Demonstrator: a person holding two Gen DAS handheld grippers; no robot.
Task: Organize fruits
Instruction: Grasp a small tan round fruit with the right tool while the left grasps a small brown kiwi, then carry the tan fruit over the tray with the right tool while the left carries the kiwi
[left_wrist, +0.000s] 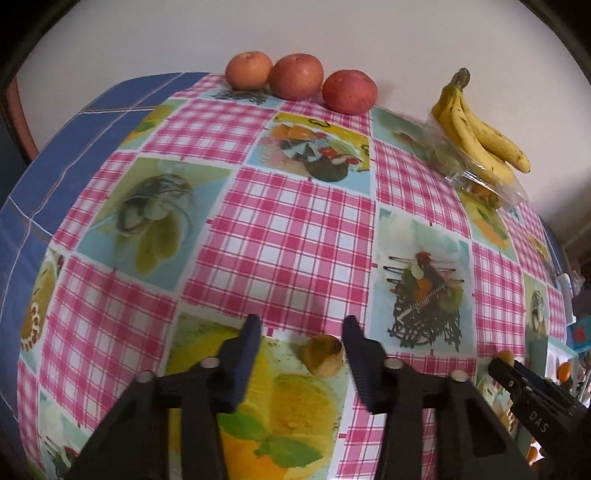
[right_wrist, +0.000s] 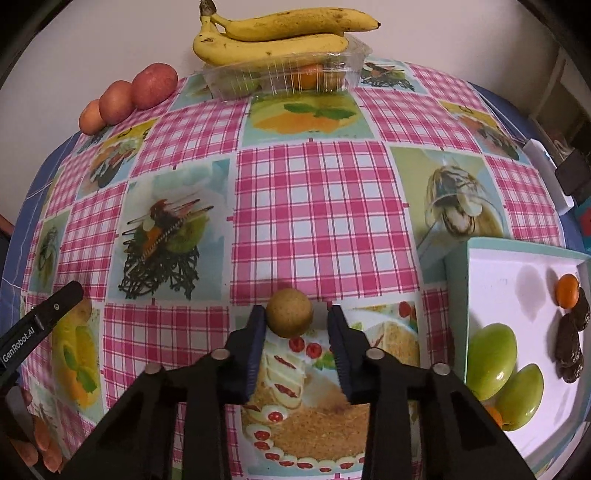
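Right gripper (right_wrist: 295, 325) jaws flank fruit (right_wrist: 289, 313).

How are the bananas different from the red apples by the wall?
The bananas are long, curved and yellow with dark specks; the red apples are round and reddish. The bananas lie on top of a clear plastic container, while the apples sit right on the tablecloth. The bananas join at one stem; the apples are separate, lined up in a row. Both are at the table's far edge by the wall.

pink plaid tablecloth (right_wrist: 317, 206), yellow bananas (right_wrist: 280, 33), red apples (left_wrist: 295, 75).
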